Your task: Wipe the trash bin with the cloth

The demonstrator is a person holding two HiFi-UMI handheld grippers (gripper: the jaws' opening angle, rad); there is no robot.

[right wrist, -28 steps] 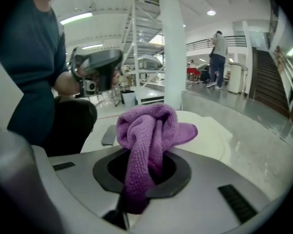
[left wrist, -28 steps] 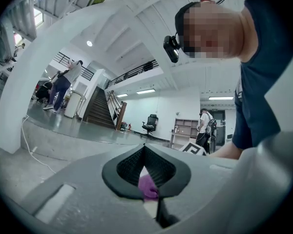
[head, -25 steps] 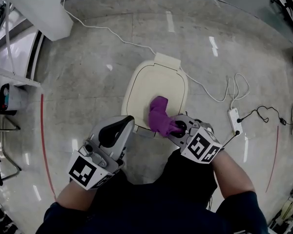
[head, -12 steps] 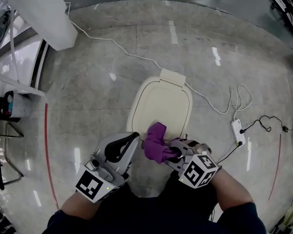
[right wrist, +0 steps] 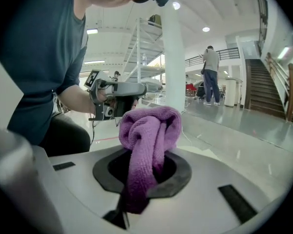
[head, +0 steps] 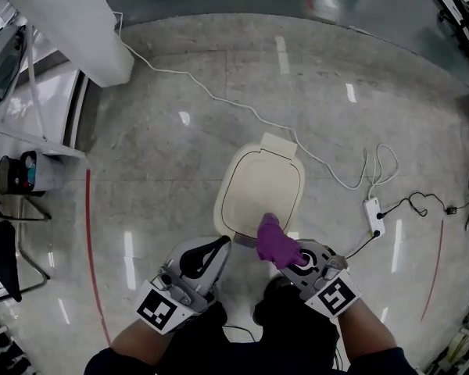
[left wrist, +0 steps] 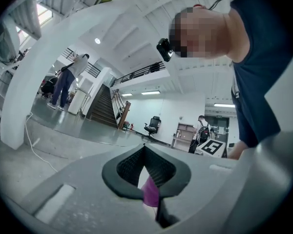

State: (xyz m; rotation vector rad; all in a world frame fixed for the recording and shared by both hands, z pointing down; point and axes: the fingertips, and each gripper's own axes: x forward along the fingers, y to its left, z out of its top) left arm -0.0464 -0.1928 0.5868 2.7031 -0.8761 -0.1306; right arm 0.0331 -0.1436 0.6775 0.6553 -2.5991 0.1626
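The trash bin [head: 262, 184] stands on the floor with its cream lid closed, seen from above in the head view. A bunched purple cloth [head: 275, 239] sits at the lid's near edge, with my right gripper [head: 288, 250] shut on it. In the right gripper view the cloth [right wrist: 149, 130] bulges up out of the jaws and hides their tips. My left gripper [head: 221, 244] is held left of the cloth, beside the bin's near left corner, shut with nothing in it. In the left gripper view its pads [left wrist: 158, 167] meet, and a sliver of purple cloth [left wrist: 150, 193] shows behind them.
A white cable [head: 219, 96] runs across the floor to the bin's far side. A power strip [head: 373, 213] with leads lies to the right. A white pillar [head: 62, 22] stands far left, near a red floor line [head: 94, 264]. People stand in the distant hall.
The right gripper has drawn the cloth back over the lid, from its near half to its near edge. Both grippers have pulled in toward the person.
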